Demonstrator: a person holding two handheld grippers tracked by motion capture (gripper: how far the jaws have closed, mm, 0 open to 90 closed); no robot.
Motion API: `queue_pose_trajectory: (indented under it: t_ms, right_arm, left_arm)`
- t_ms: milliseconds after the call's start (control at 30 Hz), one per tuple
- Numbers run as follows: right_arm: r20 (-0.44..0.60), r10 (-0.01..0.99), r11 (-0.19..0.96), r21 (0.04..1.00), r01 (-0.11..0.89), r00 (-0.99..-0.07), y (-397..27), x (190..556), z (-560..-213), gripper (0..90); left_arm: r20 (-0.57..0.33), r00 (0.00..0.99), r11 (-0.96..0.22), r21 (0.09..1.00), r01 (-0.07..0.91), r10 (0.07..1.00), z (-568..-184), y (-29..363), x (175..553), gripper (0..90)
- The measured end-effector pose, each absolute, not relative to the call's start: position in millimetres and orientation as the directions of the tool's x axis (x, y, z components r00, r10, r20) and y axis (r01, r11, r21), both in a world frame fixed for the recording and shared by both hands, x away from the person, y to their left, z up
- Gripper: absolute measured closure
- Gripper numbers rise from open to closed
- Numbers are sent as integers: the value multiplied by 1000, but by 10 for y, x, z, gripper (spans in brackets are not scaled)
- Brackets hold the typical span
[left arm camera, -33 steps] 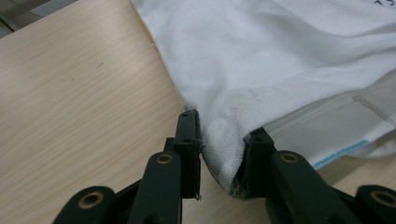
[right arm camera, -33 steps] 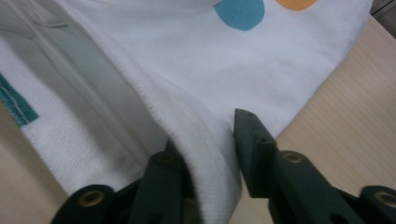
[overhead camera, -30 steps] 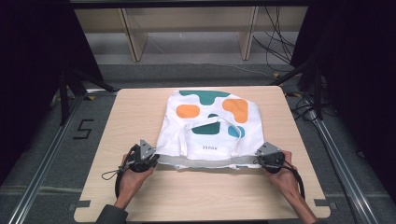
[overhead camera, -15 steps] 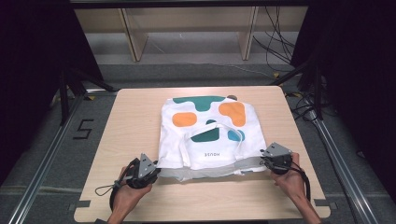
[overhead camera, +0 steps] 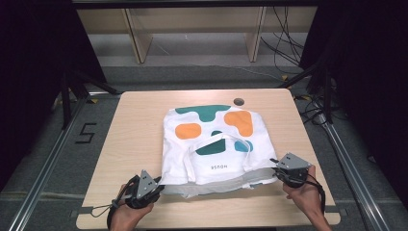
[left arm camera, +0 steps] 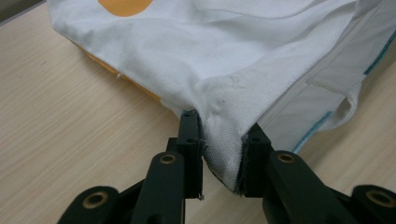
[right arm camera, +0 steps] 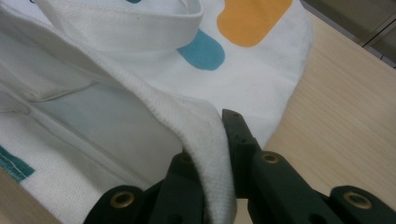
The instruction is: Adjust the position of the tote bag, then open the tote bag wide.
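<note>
The left gripper is clamped on the near left corner of the white tote bag. The right gripper, whose jaws have just been closing, is clamped on its near right corner. The bag is spread on the wooden table, its near edge stretched between both grippers.

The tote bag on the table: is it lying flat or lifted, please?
Mostly flat: the bag lies on the table, its near corners pinched in both claws.
</note>
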State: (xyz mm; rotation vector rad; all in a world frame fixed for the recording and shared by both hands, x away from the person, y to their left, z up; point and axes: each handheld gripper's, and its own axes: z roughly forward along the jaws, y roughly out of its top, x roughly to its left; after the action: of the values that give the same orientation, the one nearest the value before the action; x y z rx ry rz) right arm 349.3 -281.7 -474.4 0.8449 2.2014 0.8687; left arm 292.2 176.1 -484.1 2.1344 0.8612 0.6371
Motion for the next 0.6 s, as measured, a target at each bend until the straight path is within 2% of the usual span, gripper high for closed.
queue_pose_trajectory:
  t_ms: [300, 433, 600]
  right_arm:
    - [-309, 735, 576, 754, 315, -604, -2818, 3455, -4710, 864]
    - [-301, 739, 564, 766, 309, -603, -2822, 3445, -4684, 866]
    - [-301, 746, 544, 790, 283, -594, -2818, 3422, -4609, 869]
  left_arm:
    - [180, 658, -508, 787, 350, 731, -4810, 1781, 2893, 742]
    - [148, 635, -461, 810, 362, 758, -4798, 1767, 2877, 744]
    - [168, 629, -449, 835, 319, 759, -4731, 1787, 2880, 749]
